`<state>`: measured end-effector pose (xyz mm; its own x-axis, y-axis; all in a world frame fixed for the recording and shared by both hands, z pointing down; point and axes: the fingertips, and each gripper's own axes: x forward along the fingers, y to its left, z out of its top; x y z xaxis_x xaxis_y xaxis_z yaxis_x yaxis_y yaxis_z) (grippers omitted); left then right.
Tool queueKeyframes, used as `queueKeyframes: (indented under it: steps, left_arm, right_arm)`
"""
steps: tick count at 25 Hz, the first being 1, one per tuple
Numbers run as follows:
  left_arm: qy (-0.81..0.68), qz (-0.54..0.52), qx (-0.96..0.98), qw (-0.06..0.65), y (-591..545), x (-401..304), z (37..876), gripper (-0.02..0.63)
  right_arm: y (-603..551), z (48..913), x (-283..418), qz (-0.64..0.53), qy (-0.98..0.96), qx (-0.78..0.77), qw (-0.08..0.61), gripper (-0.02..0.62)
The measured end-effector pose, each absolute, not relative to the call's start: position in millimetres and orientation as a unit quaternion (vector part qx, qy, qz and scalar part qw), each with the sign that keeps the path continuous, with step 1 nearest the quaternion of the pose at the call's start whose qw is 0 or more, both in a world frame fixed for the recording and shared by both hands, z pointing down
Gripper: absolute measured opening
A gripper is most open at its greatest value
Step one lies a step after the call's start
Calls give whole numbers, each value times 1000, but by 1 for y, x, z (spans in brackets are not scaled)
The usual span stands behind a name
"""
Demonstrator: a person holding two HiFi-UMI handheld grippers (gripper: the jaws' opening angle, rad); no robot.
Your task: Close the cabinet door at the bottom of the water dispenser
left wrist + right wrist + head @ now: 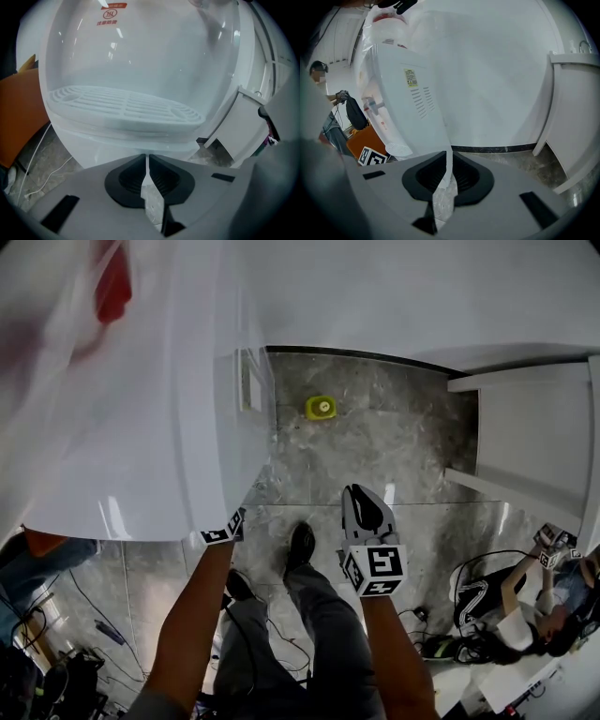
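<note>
The white water dispenser [141, 409] fills the upper left of the head view. My left gripper [146, 161] is shut with nothing between its pads, close in front of the dispenser's drip grille [126, 105]. In the head view only its marker cube [223, 532] shows, and the jaws are hidden under the dispenser. A white panel [241, 124], seemingly the cabinet door, stands out from the body at the right, with a dark gap beside it. My right gripper [366, 512] hangs shut and empty to the dispenser's right, apart from it. The right gripper view shows the dispenser's labelled side [410, 93].
A small yellow object [321, 407] lies on the marbled floor by the wall. A white cabinet panel [534, 437] stands at the right. An orange thing [21, 117] and cables [42, 164] are left of the dispenser. A person [525, 606] sits at lower right.
</note>
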<state>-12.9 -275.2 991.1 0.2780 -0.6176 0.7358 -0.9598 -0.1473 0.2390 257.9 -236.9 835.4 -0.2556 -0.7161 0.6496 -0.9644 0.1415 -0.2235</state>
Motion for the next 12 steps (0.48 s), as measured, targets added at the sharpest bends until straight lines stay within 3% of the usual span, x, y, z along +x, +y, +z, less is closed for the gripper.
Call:
queueKeyframes:
  steps: [12]
  left_arm:
    - [-544,240,700,395,-274,-9,1003,18]
  right_arm:
    - [-238,820,255,301,-732,581,190,61]
